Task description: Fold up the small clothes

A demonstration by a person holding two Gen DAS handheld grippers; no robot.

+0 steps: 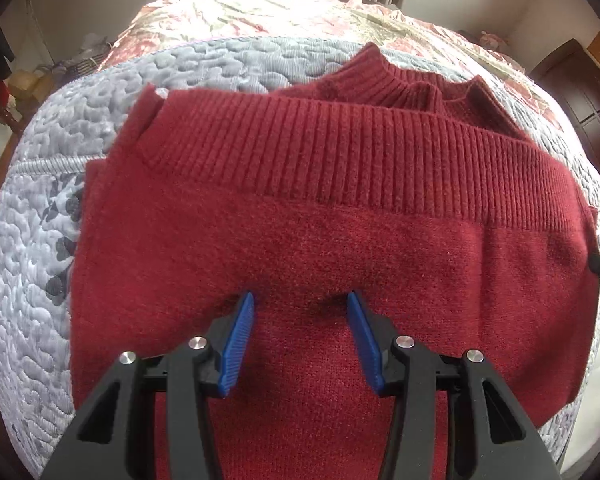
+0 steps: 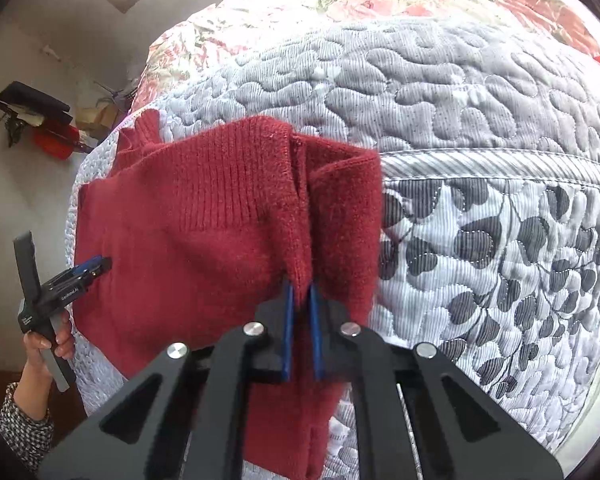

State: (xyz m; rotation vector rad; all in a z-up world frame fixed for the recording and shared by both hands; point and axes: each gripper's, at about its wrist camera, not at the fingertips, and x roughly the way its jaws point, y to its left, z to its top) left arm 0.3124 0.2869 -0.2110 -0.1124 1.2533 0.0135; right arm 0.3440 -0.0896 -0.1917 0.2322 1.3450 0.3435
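The red sweater [image 1: 320, 216] lies folded on the quilted bed [image 2: 480, 120], its right edge pinched between the right tool [image 2: 300, 292] pads, while the left tool [image 1: 300, 304], pads spread apart, presses its middle.

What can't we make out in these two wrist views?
- Dark red knit sweater: near edge cut off in both views by the gripper bodies and frame bottom.
- Left gripper: open, tips pressed on the knit; whether any fabric sits between them is unclear.
- Right gripper: shut on a fold; layer count hidden.
- Grey quilted bedspread: under-sweater area covered.
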